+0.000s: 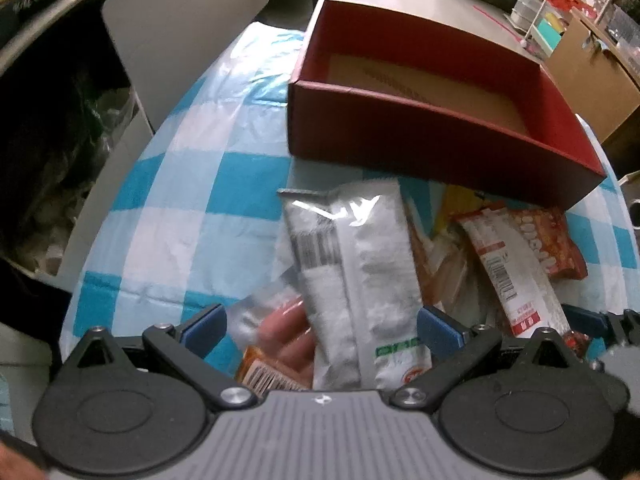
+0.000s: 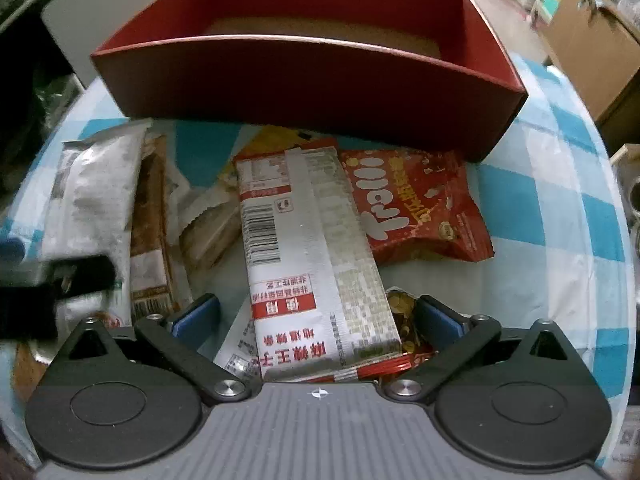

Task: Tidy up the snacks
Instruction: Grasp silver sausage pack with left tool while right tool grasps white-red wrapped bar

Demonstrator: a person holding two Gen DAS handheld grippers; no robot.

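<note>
Hung over a snack pile on the checked tabletop (image 2: 540,208), right gripper (image 2: 316,320) pointing steeply down, jaws wide apart. Straddled a long silver-and-red packet (image 2: 308,256) without pressing on it. Lay beside that a red Trolli bag (image 2: 420,204), and left of it a white pouch (image 2: 92,200). Stood beyond the pile an open red box (image 2: 312,88).

Yellow packet (image 2: 276,140) mostly hidden, perhaps flat

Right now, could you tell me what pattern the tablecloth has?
Blue and white checks on the tablecloth, clearest in the left wrist view.
</note>
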